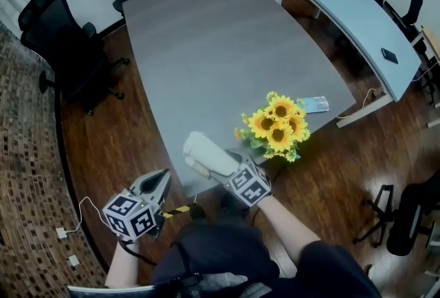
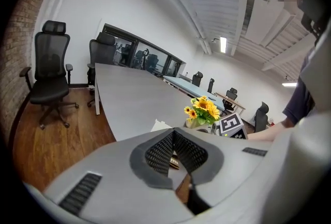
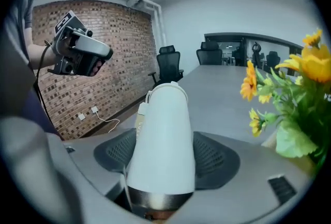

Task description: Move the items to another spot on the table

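A white bottle (image 1: 204, 152) with a metal base lies between the jaws of my right gripper (image 1: 218, 167), which is shut on it just above the near edge of the grey table (image 1: 206, 49). In the right gripper view the bottle (image 3: 163, 135) fills the space between both pads. A bunch of sunflowers (image 1: 277, 126) stands on the table just right of the bottle, with a small blue packet (image 1: 315, 104) behind it. My left gripper (image 1: 162, 179) is shut and empty, off the table's near left corner over the wooden floor.
A light blue desk (image 1: 350, 7) runs along the right with a small black object (image 1: 389, 55) on it. Black office chairs (image 1: 62, 49) stand left of and behind the table. A power strip (image 1: 62, 232) and cable lie on the floor at the left.
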The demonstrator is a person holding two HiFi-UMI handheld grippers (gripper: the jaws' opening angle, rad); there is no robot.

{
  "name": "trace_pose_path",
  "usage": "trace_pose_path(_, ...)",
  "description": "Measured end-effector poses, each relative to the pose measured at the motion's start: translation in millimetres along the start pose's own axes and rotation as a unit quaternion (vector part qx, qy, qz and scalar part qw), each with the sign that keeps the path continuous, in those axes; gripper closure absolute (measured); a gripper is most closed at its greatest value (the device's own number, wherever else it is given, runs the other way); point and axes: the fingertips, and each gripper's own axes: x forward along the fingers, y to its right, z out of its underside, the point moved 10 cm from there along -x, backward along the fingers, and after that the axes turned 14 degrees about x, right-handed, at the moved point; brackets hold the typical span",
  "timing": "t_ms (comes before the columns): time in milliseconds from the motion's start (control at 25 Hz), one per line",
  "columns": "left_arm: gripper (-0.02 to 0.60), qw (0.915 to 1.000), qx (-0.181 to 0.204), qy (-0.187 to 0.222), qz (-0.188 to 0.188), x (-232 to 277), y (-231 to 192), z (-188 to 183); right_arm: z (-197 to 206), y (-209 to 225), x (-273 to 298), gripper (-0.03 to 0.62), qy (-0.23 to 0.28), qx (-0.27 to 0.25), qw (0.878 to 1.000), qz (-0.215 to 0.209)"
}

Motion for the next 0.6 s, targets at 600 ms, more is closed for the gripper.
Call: trace_pose_path(600, 0.569, 0.9991, -0.037, 0.014, 0.013, 8, -18, 22, -38, -2, 51, 0.18, -0.258, -0.11, 0.96, -0.003)
